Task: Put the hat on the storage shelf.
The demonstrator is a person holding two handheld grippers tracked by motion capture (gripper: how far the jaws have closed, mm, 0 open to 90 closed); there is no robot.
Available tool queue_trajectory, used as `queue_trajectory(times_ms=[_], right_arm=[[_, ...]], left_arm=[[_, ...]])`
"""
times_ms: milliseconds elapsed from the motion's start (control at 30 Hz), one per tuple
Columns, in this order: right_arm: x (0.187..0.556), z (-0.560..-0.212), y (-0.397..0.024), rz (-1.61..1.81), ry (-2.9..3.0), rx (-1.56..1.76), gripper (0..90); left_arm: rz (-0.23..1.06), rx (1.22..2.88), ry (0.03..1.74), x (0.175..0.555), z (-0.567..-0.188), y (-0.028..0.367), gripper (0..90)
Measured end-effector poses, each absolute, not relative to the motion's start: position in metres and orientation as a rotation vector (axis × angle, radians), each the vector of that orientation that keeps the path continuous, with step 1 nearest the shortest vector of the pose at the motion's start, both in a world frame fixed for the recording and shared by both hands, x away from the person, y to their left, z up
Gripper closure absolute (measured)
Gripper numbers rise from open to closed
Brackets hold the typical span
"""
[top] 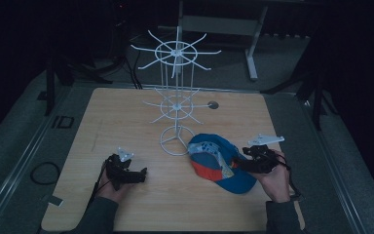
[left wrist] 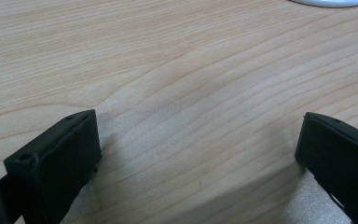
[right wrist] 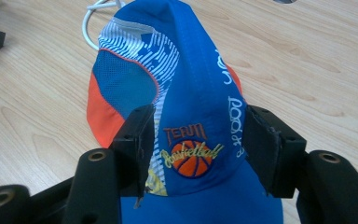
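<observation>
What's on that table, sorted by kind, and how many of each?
Caps: 1, the blue and orange cap
Wire display racks: 1, the white rack
Hand-held grippers: 2, left gripper and right gripper
Total: 4

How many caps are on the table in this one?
1. The blue and orange cap lies on the table just right of the white wire rack's base, with the right gripper closed around its front. None hangs on the rack.
</observation>
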State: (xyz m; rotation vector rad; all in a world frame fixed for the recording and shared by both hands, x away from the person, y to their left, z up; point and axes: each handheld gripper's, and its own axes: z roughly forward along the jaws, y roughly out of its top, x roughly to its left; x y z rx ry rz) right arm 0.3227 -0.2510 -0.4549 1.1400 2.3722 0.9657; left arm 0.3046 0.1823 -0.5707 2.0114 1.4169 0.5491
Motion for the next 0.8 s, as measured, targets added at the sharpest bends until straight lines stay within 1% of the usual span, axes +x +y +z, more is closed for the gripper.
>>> queue_trajectory(times_ms=[133,267,333,800], right_arm=[[0.327,-0.449,-0.251,0.961,2.39,1.121,44.3],[0.329,-0.442,-0.253,1.066,2.389,1.121,43.4],[0.332,-0.44,-0.252,1.058,2.387,1.122,43.2],[0.344,-0.441,-0.252,1.015,2.417,1.104,40.8]], left_arm=[[0.549,2.011,1.417,0.305,-0.571,0.182,0.1],[0.549,2.011,1.417,0.305,-0.571,0.182,0.1],[0.547,2.007,1.419,0.305,-0.571,0.182,0.1],[0.547,2.009,1.417,0.305,-0.571,0.182,0.1]])
